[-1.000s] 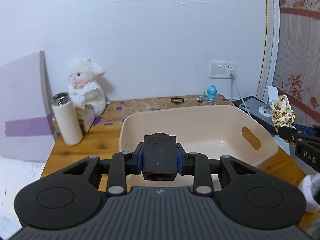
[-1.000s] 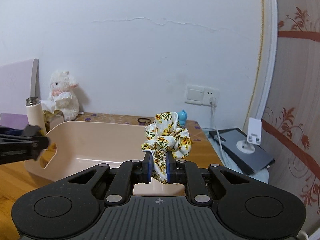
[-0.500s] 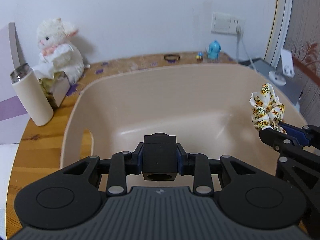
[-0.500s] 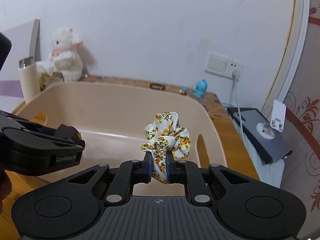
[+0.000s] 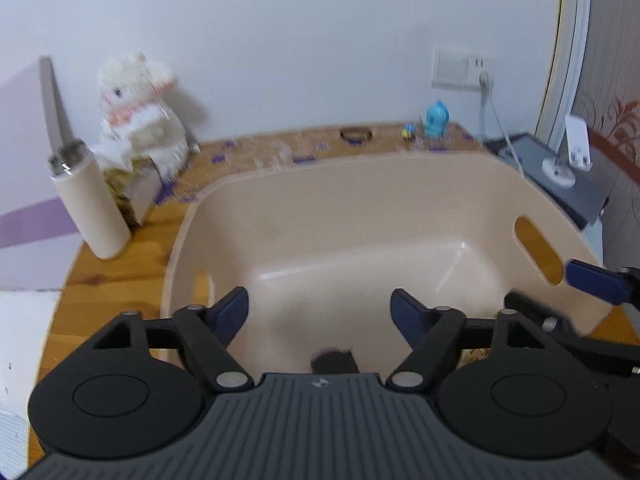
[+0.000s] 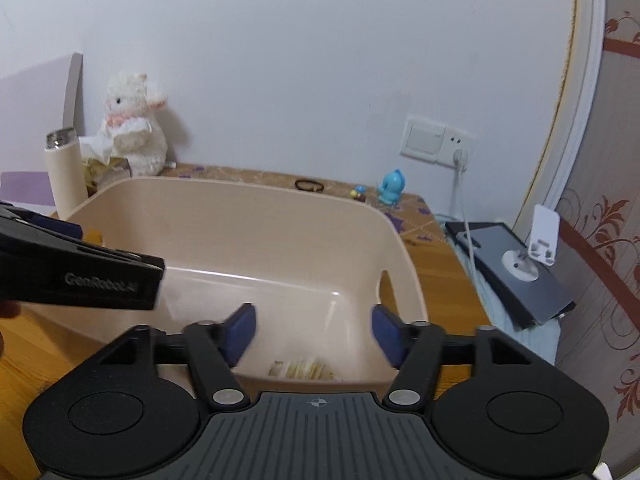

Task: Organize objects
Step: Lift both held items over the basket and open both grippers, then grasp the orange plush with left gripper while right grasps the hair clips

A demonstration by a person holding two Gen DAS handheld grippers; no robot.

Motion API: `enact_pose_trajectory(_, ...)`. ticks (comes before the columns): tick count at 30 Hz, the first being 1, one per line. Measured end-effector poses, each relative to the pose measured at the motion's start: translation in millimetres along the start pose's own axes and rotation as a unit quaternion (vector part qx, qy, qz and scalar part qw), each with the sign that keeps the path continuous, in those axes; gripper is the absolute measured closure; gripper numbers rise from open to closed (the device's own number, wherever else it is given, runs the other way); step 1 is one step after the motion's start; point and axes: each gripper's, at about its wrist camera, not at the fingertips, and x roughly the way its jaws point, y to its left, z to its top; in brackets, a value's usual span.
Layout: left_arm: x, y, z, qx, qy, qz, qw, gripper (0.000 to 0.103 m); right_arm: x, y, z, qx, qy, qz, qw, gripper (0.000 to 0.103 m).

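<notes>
Two things lie in the bin below my claws: a black block under my left claw and a scrunchie under my right claw, both claws spread and empty. Ahead, one hair tie, one blue toy and one tiny figure remain out.

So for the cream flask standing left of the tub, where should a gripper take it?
Grip the cream flask at mid-body, fingers level, coming from the front. It stands upright and its straight round sides suit a side pinch; the tissue box crowds its right.
</notes>
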Motion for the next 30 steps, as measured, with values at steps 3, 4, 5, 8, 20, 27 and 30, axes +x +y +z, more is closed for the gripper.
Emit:
enact_pose_trajectory(3,-19,0,-3,0.011,-0.009,0.018,0.9997,0.02,-18,-4,-5,0.004,-0.01,-0.004,1.0,0.024)
enact_pose_trajectory(4,-24,1,-5,0.012,-0.011,0.023,0.9996,0.016,-24,-5,-7,0.005,-0.013,-0.005,1.0,0.023)
enact_pose_trajectory(5,-29,2,-8,0.013,-0.013,0.027,0.9995,0.015,-29,-7,-10,0.006,-0.014,-0.006,1.0,0.022)
enact_pose_trajectory(8,-42,5,-18,0.011,-0.017,0.028,0.9994,0.014,-42,-9,-19,0.007,-0.014,-0.006,1.0,0.017)
enact_pose_trajectory(20,-73,8,-70,0.018,0.001,0.012,0.9998,0.01,-55,-6,-69,0.014,0.026,0.004,1.0,0.014)
enact_pose_trajectory(27,-58,4,-105,0.022,0.047,0.005,0.9986,0.01,-43,0,-94,0.019,0.07,0.019,0.997,0.014)
enact_pose_trajectory(30,-50,3,-117,0.021,0.063,0.002,0.9978,0.01,-39,5,-102,0.015,0.081,0.027,0.996,0.014)
